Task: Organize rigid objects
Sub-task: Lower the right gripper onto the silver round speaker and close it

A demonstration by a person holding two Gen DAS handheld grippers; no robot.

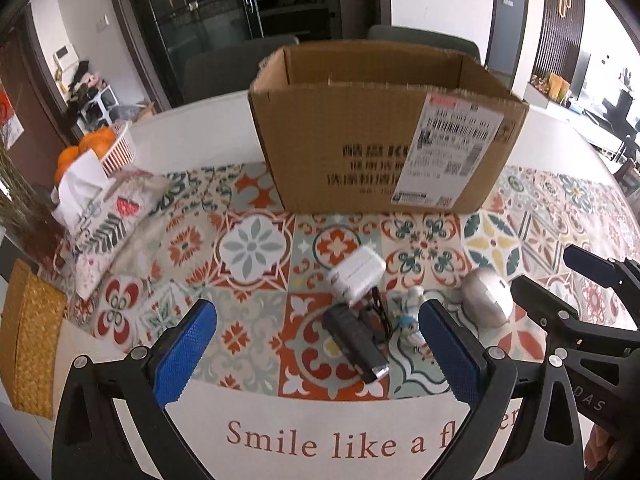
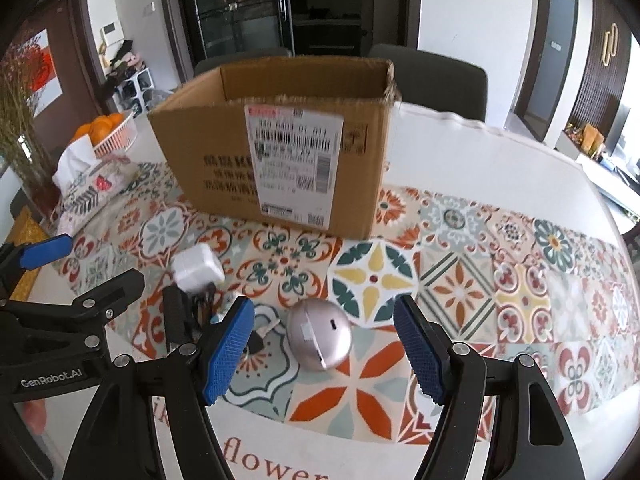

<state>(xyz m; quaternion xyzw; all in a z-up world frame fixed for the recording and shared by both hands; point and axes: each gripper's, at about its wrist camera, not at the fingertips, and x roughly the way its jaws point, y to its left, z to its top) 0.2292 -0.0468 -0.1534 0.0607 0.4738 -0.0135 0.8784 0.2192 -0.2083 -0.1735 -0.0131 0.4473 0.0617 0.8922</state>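
Note:
An open cardboard box (image 1: 384,128) stands at the back of the patterned tablecloth; it also shows in the right wrist view (image 2: 280,152). In front lie a white charger (image 1: 356,274) (image 2: 197,268), a black flashlight-like device (image 1: 356,340) (image 2: 176,316) with a cord, a small white-blue figurine (image 1: 410,316) and a silver egg-shaped object (image 1: 486,296) (image 2: 319,334). My left gripper (image 1: 318,356) is open, low over the black device. My right gripper (image 2: 324,346) is open, its fingers either side of the silver object without touching it.
A tissue pack in a floral cover (image 1: 100,216) (image 2: 86,188) and a white basket of oranges (image 1: 106,148) (image 2: 110,130) sit at the left. A woven mat (image 1: 28,340) lies at the left edge. Chairs (image 2: 432,76) stand behind the table.

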